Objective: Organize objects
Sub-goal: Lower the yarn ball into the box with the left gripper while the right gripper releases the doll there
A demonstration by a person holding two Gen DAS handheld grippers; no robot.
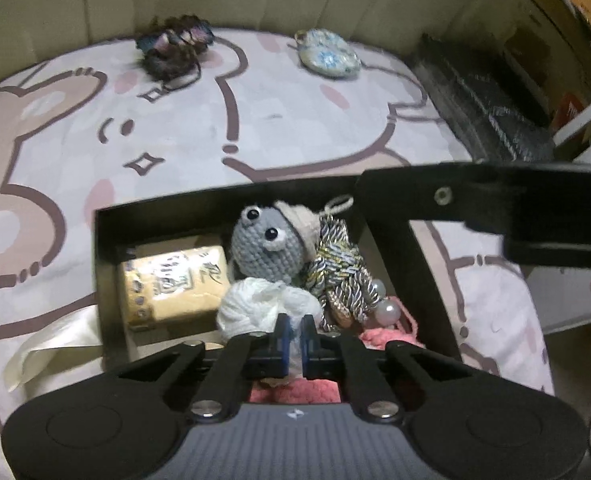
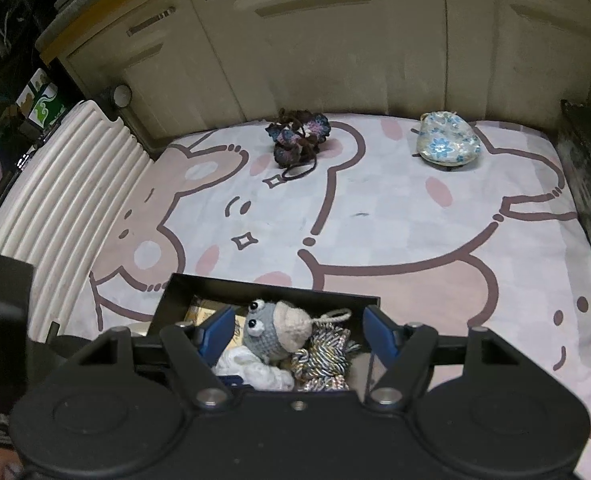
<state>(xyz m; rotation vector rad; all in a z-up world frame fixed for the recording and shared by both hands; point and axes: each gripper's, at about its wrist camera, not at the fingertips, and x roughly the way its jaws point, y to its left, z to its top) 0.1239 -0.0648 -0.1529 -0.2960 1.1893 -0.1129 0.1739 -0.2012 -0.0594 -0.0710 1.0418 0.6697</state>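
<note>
A black box (image 1: 107, 264) (image 2: 279, 288) sits on the cartoon-print cloth. It holds a grey crochet frog (image 1: 267, 244) (image 2: 263, 330), a striped cord charm (image 1: 343, 276) (image 2: 327, 356), a tan packet (image 1: 175, 284), a pink knit piece (image 1: 379, 338) and a white plastic bundle (image 1: 255, 308) (image 2: 255, 372). My left gripper (image 1: 294, 340) is shut on the white bundle, low over the box. My right gripper (image 2: 295, 330) is open above the box, with nothing between its fingers. A dark crochet flower (image 1: 175, 46) (image 2: 297, 138) and a floral pouch (image 1: 327, 54) (image 2: 447, 144) lie at the far side.
Cream cabinet doors (image 2: 335, 52) stand behind the cloth. A ribbed white panel (image 2: 67, 184) lies at left, a dark block (image 1: 491, 108) (image 2: 587, 184) at right. A crumpled cream sheet (image 1: 51, 348) lies left of the box. The other gripper's body (image 1: 495, 208) overhangs the box's right side.
</note>
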